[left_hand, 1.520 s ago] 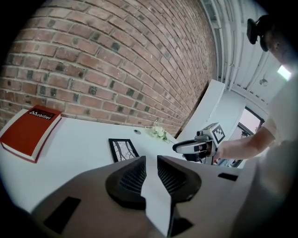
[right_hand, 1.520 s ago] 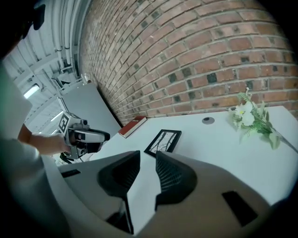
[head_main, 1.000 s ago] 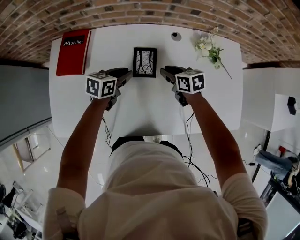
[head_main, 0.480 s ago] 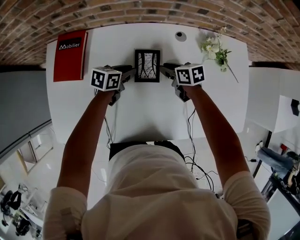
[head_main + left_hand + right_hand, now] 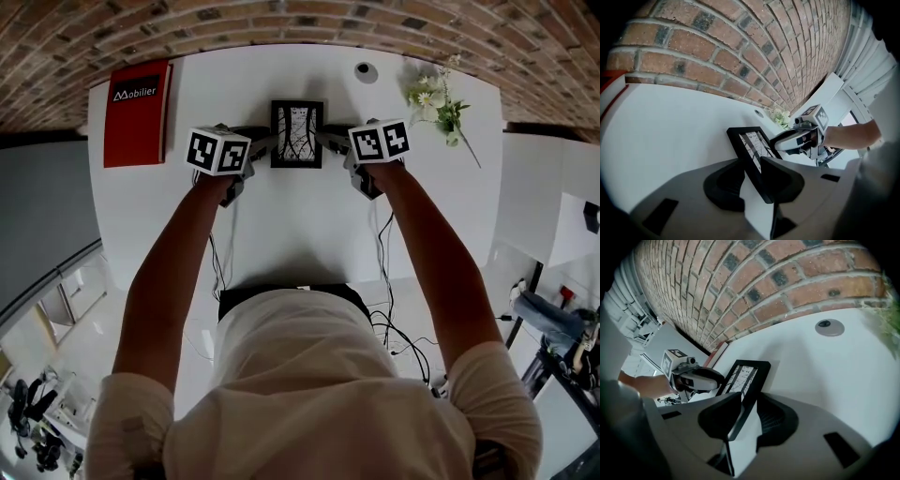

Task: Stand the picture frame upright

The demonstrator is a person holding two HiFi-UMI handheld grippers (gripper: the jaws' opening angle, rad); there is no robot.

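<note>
I have the black rectangular picture frame with the branch-line print [image 5: 297,134] at the middle of the white table [image 5: 281,225], towards its far half. It is raised on its lower edge and tilted rather than plumb, with its face towards me. I can't tell what props it from behind.

The left gripper [image 5: 265,142] comes in from the left with the frame's left edge between its jaws. They are opening, and in the left gripper view the frame lies along one pad while a wedge of white tabletop shows on its other side. The right gripper [image 5: 330,139] mirrors it on the frame's right edge. Its jaws stand apart, with the frame against one pad and bare table showing beside the other, so neither gripper clamps it. The two marker cubes sit just outside the frame's sides.

For room to move, a broad stretch of bare white top runs from the frame to the near edge, under my forearms. On the far side only a narrower strip separates the frame from the table's far edge and the red-brown brick wall [image 5: 281,23].

The red hardcover book [image 5: 138,112] lies well apart at the far left corner. The green sprig with white flowers [image 5: 436,98] lies well apart at the far right. The small grey round disc [image 5: 366,70] sits near the far edge, between the frame and the sprig.
</note>
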